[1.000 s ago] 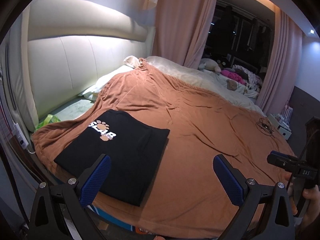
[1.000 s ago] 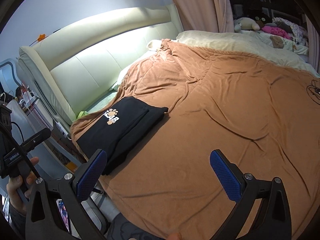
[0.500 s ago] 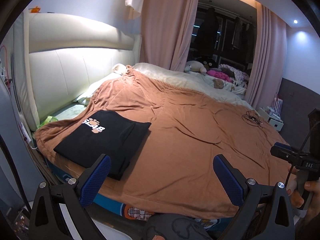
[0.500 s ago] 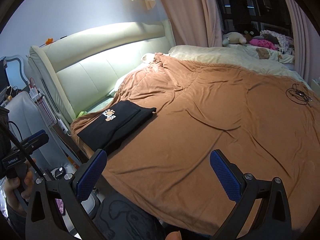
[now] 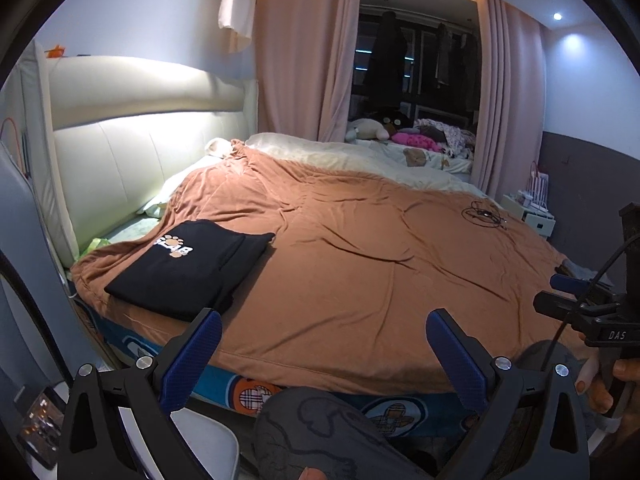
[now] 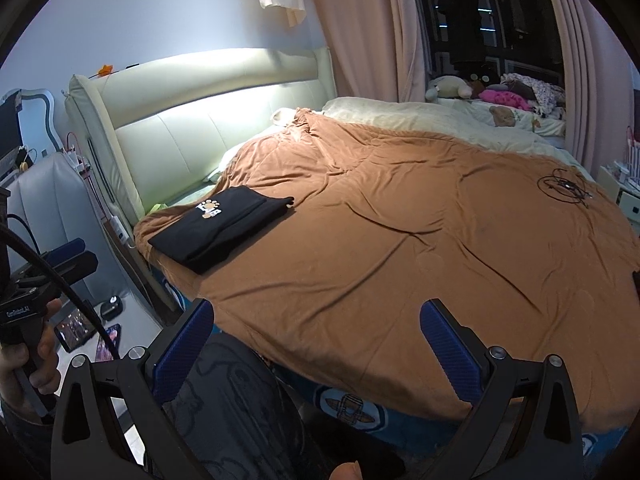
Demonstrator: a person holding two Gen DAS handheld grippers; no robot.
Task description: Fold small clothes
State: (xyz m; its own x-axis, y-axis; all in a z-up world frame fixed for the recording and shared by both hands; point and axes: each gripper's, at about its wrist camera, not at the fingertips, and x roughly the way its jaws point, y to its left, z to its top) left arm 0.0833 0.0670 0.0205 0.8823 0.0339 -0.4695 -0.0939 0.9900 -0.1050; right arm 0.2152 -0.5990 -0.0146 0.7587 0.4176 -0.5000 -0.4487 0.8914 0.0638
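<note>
Black folded shirt [image 5: 188, 266] lies ahead-left of both spread, empty tongs: left tongs [image 5: 322, 354], right tongs [image 6: 316, 344]. Only the right view shows phones [image 6: 86, 330] on the floor.

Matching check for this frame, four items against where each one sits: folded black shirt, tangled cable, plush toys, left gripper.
Things:
1. folded black shirt
2. tangled black cable
3. plush toys
4. left gripper

Places:
A. by the dark window
B. off the bed's near edge, open, holding nothing
C. on the brown blanket, near the headboard
D. on the blanket's far right side

Pairs: 1-C, 2-D, 3-A, 4-B
</note>
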